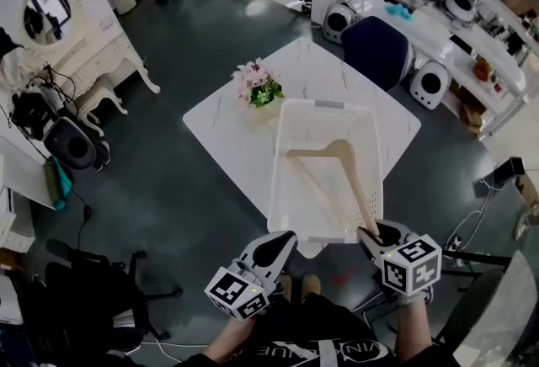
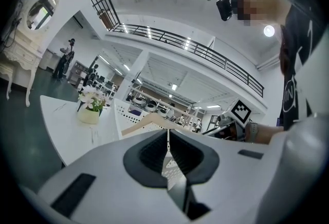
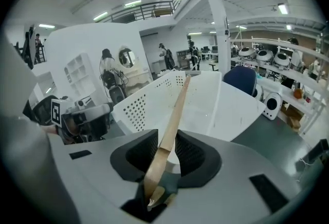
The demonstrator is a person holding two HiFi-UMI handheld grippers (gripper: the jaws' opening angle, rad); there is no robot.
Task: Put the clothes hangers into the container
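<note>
We judge the task close to its end for this hanger (image 1: 358, 188). Most of the wooden piece already lies inside the white perforated container (image 1: 278, 163). It runs away from the right gripper (image 1: 368, 232) and up ahead of the fingertips, then bends off toward the left fingers' side. Only its near arm end is not yet let go: it sits between the right fingers, down by their base. Those fingers stand slightly apart around the wood. In the right gripper view a thin sliver of gap shows beside the arm, so we read this as a loose hold at most, not a firm pinch.

What is left, as we see it, is to free that end so it drops over the near rim, and to draw the fingers back. We see no other hanger waiting on the desk (image 1: 219, 130) or elsewhere.

The left gripper (image 1: 282, 243) has its fingers pressed together on nothing. It points at the container's near wall, just ahead of its tips, and a flower pot (image 1: 259, 86) stands farther beyond.

As for writing, the container carries no label we can make out. Pale lettering shows on the person's dark shirt at the bottom edge of the head view, but it is too cramped to read reliably. The cubes on the grippers bear only black-and-white square patterns.
</note>
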